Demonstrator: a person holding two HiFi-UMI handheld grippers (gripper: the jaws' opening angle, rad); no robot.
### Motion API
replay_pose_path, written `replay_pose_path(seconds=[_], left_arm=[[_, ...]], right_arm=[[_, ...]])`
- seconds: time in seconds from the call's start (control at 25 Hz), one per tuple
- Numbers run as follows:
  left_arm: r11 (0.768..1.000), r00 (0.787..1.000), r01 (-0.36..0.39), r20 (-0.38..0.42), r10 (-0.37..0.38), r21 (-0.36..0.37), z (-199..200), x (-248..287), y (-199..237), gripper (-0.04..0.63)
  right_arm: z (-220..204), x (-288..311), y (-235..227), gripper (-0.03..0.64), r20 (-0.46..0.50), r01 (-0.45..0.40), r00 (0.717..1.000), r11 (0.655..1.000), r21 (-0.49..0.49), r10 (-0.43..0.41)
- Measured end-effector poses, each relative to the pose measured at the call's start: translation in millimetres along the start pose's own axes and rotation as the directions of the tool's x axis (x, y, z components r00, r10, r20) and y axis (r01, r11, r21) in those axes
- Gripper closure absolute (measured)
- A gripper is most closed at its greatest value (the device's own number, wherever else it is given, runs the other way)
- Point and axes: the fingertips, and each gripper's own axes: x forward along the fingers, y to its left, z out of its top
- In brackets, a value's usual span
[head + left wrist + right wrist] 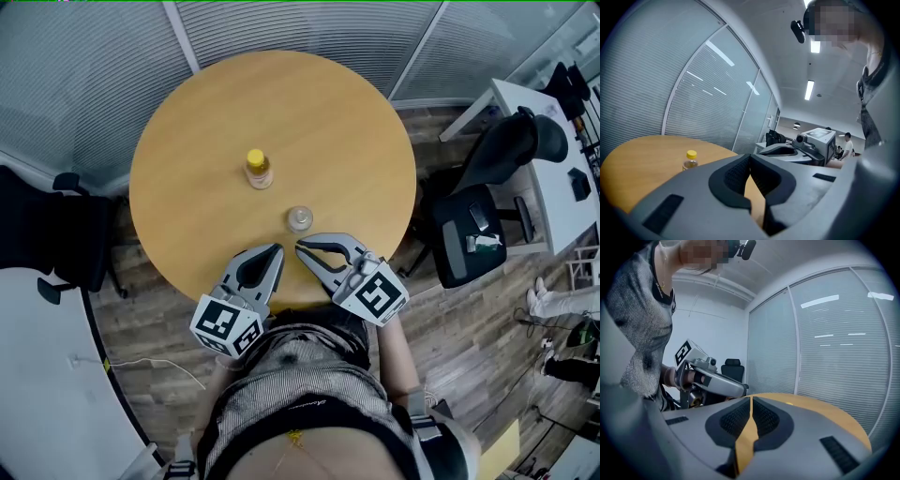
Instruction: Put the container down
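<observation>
A small clear container (pixel 299 219) stands upright on the round wooden table (pixel 187 216), near its front edge. Farther back stands a bottle with a yellow cap (pixel 259 170), which also shows in the left gripper view as the bottle (pixel 690 160). My left gripper (pixel 277 249) and right gripper (pixel 300 248) hover side by side over the front edge, just short of the container. Both are shut with nothing between the pads. In the left gripper view the left gripper (pixel 750 157) has its jaws touching; the right gripper (pixel 751 399) is shut too. Neither touches the container.
A black office chair (pixel 478 234) and a white desk (pixel 553 178) stand right of the table. Another dark chair (pixel 56 234) is at the left. Glass walls with blinds (pixel 309 28) run behind the table. A person's feet (pixel 548 300) show at the far right.
</observation>
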Motion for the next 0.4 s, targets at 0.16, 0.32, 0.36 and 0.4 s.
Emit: replay_pose_path(seconds=[0.16,0.32,0.36,0.4], left_arm=[[1.0,1.0,0.0,-0.004,0.0,-0.007,-1.8,0.0,0.2,0.574],[1.0,1.0,0.004,-0.004,-0.004,-0.007,-2.2,-0.1,0.2,0.574],[1.0,1.0,0.004,-0.004,-0.004,-0.007,-2.4,-0.3,0.1,0.574],[1.0,1.0,0.005,-0.005,-0.005,-0.007,-2.7,-0.5,0.0,0.574]], right_arm=[[0.2,-0.1,-0.5,0.586,0.004,0.012,1.0,0.998,0.061,-0.013],[-2.2,1.2,-1.2,0.586,-0.013,-0.004,1.0,1.0,0.005,0.004],[-2.1,1.6,-1.2,0.586,-0.012,-0.004,1.0,1.0,0.003,0.004],[-2.0,2.1,-1.1,0.586,-0.011,-0.004,1.0,1.0,0.003,0.004]])
